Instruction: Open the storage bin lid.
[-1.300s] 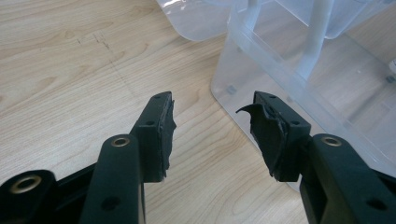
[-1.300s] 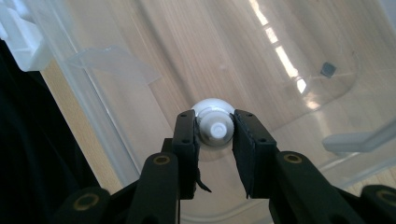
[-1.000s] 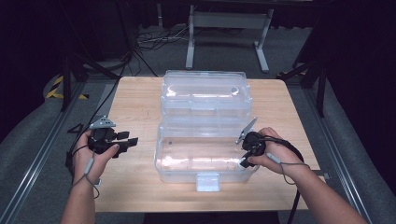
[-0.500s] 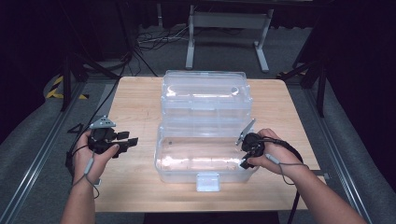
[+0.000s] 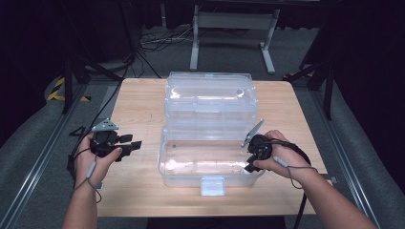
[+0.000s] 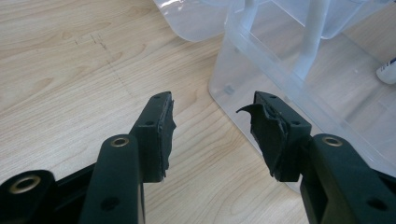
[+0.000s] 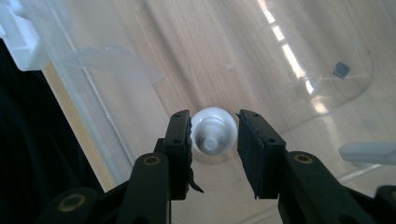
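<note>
1. Opening over the past moment, the right tool (image 7: 214, 135) is seen inside the clear plastic box (image 5: 181, 176), its jaws just parted from a small white bottle (image 7: 214, 131); a gap shows at one pad, so the bottle is judged released, resting on the box floor near the right wall.
2. The placing step is judged done; withdrawal is what remains.
3. The box's right wall (image 7: 100, 126) and rim are close beside the right tool, so the way out is upward.
4. The left tool (image 6: 212, 135) is held unclenched and empty above the table (image 6: 70, 70), just beside the box's left wall, with open room to its left.
</note>
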`<control>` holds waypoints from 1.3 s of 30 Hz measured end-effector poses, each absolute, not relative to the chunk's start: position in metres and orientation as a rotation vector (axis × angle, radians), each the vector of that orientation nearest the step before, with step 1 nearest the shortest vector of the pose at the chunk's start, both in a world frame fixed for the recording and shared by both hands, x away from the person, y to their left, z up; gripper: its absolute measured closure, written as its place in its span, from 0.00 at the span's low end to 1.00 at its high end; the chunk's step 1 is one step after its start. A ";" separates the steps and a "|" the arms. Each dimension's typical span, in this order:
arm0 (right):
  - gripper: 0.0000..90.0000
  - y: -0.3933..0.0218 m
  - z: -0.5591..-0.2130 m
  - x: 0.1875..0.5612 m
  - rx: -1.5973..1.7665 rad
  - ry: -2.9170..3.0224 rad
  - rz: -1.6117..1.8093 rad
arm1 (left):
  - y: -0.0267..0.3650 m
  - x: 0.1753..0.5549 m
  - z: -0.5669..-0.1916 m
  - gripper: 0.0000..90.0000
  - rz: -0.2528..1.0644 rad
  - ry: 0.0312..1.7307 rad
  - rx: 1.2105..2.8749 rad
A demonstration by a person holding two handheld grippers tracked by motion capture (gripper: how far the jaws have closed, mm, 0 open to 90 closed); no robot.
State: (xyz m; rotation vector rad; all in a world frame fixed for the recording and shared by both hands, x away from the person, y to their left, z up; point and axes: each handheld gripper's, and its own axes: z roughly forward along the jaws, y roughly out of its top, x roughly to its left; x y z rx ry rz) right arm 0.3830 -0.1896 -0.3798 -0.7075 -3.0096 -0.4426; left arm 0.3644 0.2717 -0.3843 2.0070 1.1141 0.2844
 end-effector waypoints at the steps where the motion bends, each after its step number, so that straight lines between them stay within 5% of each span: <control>1: 0.72 -0.190 -0.379 0.383 -0.705 -3.011 -0.449 | 0.272 0.365 -0.384 0.55 0.283 1.111 2.008; 27: 0.70 -0.205 -0.339 0.381 -0.785 -3.006 -0.788 | 0.251 0.362 -0.373 0.56 0.194 0.998 2.016; 39: 0.68 -0.207 -0.327 0.380 -0.794 -2.997 -0.848 | 0.217 0.345 -0.356 0.56 0.127 0.799 2.129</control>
